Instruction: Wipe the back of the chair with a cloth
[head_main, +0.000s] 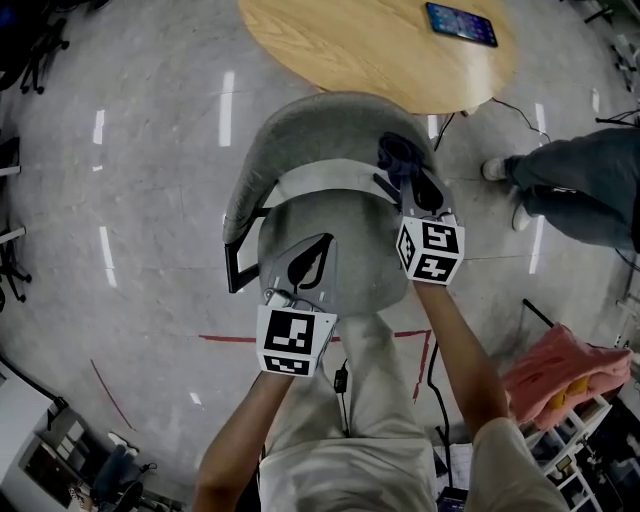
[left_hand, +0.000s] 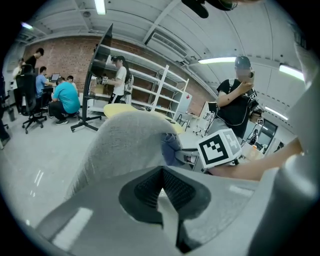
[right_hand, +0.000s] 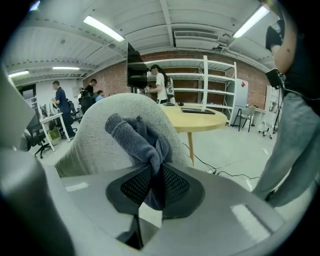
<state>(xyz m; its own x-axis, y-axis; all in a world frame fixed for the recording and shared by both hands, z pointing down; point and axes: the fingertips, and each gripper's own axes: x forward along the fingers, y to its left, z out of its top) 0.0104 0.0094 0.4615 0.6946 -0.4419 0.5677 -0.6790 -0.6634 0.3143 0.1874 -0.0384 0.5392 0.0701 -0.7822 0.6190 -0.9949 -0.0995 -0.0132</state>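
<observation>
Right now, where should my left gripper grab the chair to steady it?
Probably the thin black bracket on the chair's left side, approached from the left: it looks narrow enough for jaws, unlike the thick padded backrest. The left gripper is shut, so open first.
</observation>
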